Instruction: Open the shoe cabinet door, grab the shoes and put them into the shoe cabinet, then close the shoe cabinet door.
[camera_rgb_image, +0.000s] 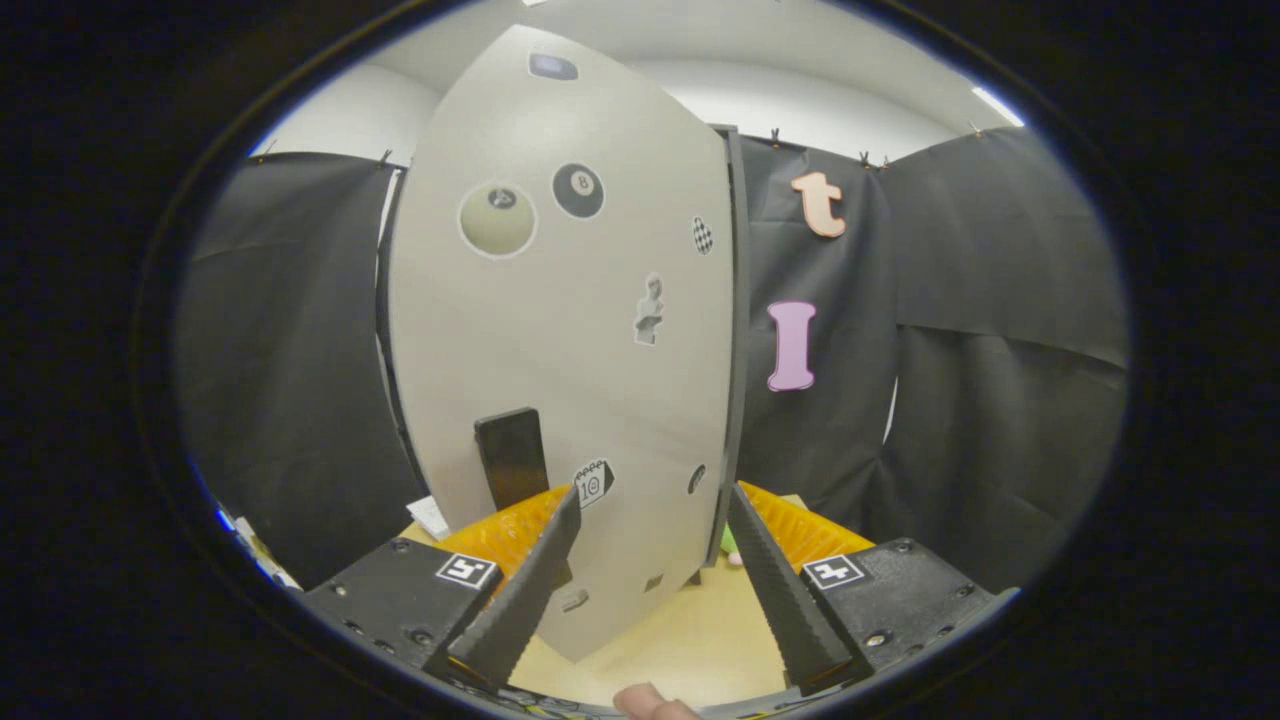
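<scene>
Bright, even light from a ceiling strip light (995, 105) above; strong fisheye bending bows the cabinet door (570, 330); centre sharp, gripper (650, 500) fingers spread wide and slightly soft up close

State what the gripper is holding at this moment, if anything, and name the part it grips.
Nothing is held. The gripper is open, its fingers spread just ahead of the cabinet door, near the door's dark handle but not pressing on it.
</scene>
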